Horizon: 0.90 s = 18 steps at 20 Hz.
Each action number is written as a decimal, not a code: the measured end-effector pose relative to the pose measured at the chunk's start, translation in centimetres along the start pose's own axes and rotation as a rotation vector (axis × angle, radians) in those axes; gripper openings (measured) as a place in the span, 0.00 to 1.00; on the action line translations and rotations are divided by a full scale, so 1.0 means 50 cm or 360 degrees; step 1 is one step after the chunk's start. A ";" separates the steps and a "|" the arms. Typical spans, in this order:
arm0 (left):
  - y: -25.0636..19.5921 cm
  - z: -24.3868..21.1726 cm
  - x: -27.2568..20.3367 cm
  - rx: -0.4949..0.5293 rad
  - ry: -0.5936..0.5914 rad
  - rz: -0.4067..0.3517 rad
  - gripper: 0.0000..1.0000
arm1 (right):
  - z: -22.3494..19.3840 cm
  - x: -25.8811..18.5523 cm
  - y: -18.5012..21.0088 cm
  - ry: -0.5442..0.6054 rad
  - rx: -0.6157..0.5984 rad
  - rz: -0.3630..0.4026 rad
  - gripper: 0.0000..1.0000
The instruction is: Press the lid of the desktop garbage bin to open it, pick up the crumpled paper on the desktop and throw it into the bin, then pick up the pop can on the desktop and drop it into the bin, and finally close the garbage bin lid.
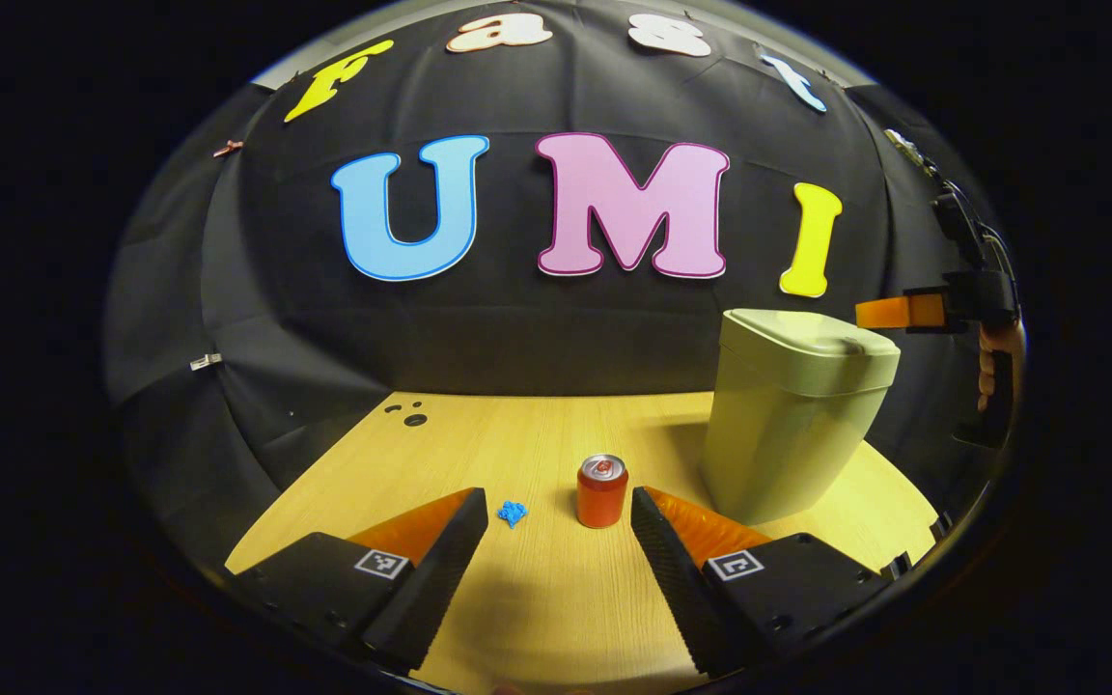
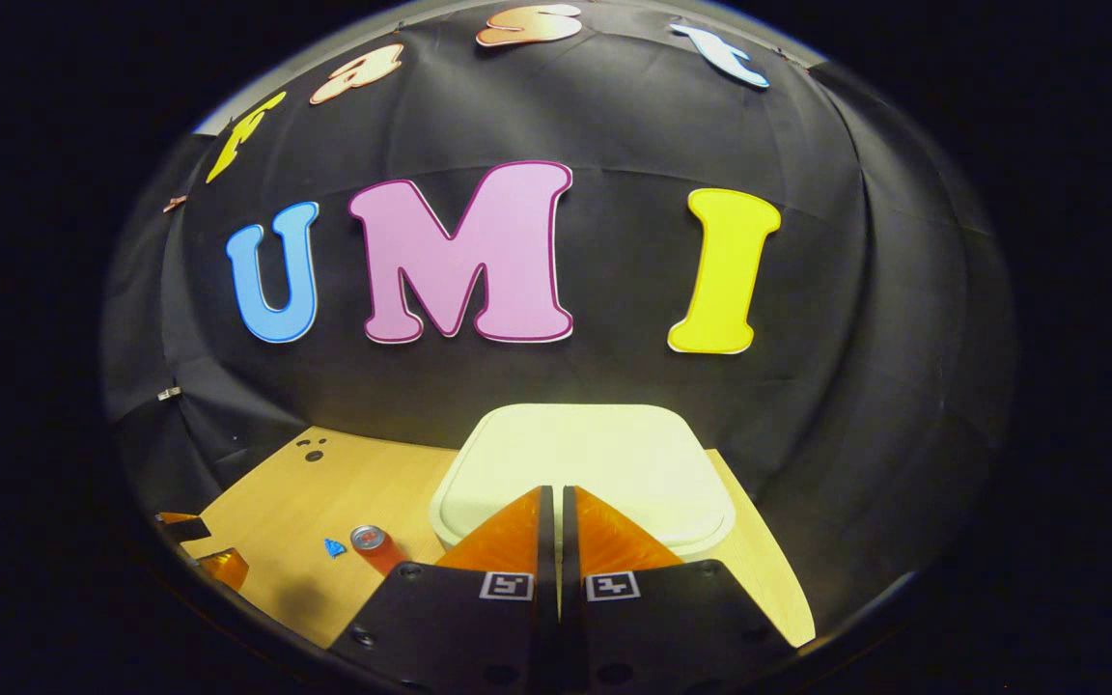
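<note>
Right now the right claw (image 2: 556, 502) had its two fingers drawn together, nearly touching with a thin slit between, empty, hovering just above the near edge of the closed lid (image 2: 580, 463) of the pale green plastic desktop garbage bin (image 1: 788, 425). In the left gripper view that same right claw (image 1: 894, 312) showed as a tip poking in beside the bin's top at the far right, so the lid lay straight ahead and just below it; whether the tips touched the lid could not be told. Judgement: the press-to-open step was in hand and not yet done, since the lid sat flat and shut, and the bin's contents were hidden. The left claw (image 1: 559, 516) was spread wide, holding nothing, low over the light wooden table (image 1: 537, 618). Ahead of it, roughly between the fingertips, stood the small red pop can (image 1: 602, 490), upright with its long axis vertical, and just left of the can lay the small blue crumpled paper (image 1: 513, 513), apart from it. Both sat on the table to the left of the bin, near it but not touching. The left claw was clearly the nearer one to paper and can; the right was the nearer one to the lid. Likely next need: a short downward push on the lid.
</note>
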State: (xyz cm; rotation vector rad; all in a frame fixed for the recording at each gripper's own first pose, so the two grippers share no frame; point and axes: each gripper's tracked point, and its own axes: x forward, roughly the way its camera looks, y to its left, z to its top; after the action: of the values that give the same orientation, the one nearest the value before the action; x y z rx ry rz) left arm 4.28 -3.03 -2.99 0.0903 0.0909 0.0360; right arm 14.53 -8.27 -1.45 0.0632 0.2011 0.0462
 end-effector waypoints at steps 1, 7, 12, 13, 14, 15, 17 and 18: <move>0.003 -0.001 0.002 -0.0001 0.0005 0.0003 0.96 | -0.003 0.005 -0.004 0.0008 0.0003 -0.0011 0.05; 0.013 -0.006 0.011 -0.0011 0.0017 0.0020 0.96 | -0.034 0.025 -0.017 0.0058 0.0017 -0.0033 0.05; 0.023 -0.010 0.019 -0.0012 0.0032 0.0032 0.96 | -0.034 0.028 -0.017 0.0059 0.0055 -0.0048 0.05; 0.025 -0.014 0.020 -0.0013 0.0036 0.0032 0.96 | -0.032 0.029 -0.018 0.0054 0.0050 -0.0050 0.05; 0.028 -0.013 0.022 -0.0015 0.0039 0.0033 0.96 | -0.036 0.027 -0.019 0.0059 0.0045 -0.0052 0.05; 0.029 -0.017 0.023 -0.0016 0.0045 0.0032 0.96 | -0.035 0.027 -0.021 0.0056 0.0043 -0.0055 0.05; 0.030 -0.021 0.025 -0.0014 0.0053 0.0028 0.96 | -0.034 0.028 -0.021 0.0052 0.0040 -0.0057 0.05; 0.031 -0.022 0.026 -0.0011 0.0056 0.0027 0.96 | -0.037 0.029 -0.020 0.0057 0.0042 -0.0059 0.05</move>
State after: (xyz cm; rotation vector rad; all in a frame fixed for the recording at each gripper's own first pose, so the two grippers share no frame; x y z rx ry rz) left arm 5.44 -1.33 -4.04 0.0837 0.1250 0.0549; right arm 15.61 -9.10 -3.62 0.0850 0.2387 0.0079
